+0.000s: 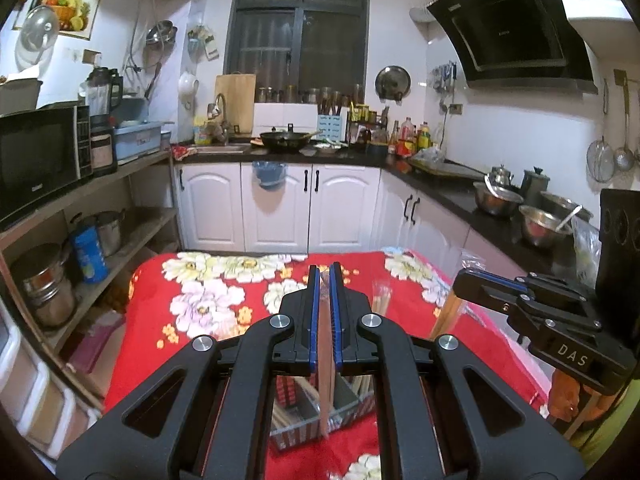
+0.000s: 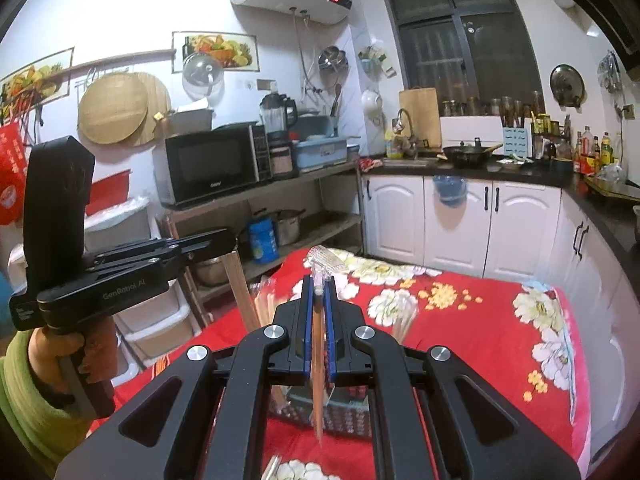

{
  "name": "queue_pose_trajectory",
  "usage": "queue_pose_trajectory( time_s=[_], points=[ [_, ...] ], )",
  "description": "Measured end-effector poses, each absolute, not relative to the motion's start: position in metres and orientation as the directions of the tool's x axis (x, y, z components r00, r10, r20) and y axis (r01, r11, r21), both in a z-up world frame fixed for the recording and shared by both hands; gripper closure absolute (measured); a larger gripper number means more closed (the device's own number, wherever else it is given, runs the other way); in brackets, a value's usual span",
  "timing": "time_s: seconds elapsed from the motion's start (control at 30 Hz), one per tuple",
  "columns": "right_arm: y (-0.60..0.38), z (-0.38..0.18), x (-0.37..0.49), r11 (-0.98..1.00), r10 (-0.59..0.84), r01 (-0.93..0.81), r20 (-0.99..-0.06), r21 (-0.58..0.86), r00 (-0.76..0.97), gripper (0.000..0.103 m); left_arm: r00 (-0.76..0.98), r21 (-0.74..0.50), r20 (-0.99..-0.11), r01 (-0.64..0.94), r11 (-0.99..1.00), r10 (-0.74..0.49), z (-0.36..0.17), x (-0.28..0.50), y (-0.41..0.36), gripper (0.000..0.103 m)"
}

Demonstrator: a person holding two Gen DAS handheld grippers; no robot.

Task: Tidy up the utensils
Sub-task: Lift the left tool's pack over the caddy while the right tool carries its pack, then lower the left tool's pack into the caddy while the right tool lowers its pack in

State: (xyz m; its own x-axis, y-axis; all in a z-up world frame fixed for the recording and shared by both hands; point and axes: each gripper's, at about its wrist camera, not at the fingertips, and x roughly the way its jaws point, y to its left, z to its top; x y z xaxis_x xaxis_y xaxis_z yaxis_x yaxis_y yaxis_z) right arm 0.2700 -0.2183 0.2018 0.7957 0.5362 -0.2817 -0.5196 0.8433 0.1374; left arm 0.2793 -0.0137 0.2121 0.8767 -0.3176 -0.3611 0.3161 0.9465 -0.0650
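Wooden chopsticks (image 1: 326, 360) clenched by left gripper (image 1: 325, 276), bagged set (image 2: 318, 344) by right gripper (image 2: 318, 292); either could slip, missing the basket (image 1: 312, 420)

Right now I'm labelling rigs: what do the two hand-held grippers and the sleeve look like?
Both are matte black with blue finger pads and silver pivot bolts. The left hand-held gripper reads "GenRobot.AI"; the right hand-held gripper bears a "DAS" tag. The sleeve is yellow-green.
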Motion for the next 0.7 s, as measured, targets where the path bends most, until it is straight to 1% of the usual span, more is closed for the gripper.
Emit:
queue_pose_trajectory(
  time_s=[0.17, 0.33, 0.53, 0.7],
  points=[
    [-0.222, 0.217, 0.281, 0.848, 0.53, -0.511, -0.246, 0.14, 0.812, 0.097, 0.891, -0.069, -0.327, 0.31, 0.948, -0.315, 0.23, 0.289, -0.016, 0.1],
    [-0.222, 0.227, 0.291, 0.859, 0.513, -0.497, -0.22, 0.125, 0.83, 0.097, 0.897, -0.076, -0.308, 0.309, 0.948, -0.317, 0.236, 0.297, -0.019, 0.1],
    [-0.222, 0.226, 0.301, 0.876, 0.483, -0.472, -0.207, 0.104, 0.851, 0.097, 0.888, -0.099, -0.321, 0.315, 0.944, -0.33, 0.229, 0.311, -0.025, 0.1],
    [-0.224, 0.216, 0.312, 0.881, 0.474, -0.459, -0.226, 0.116, 0.851, 0.097, 0.873, -0.112, -0.346, 0.325, 0.939, -0.343, 0.214, 0.319, -0.031, 0.1]
  ],
)
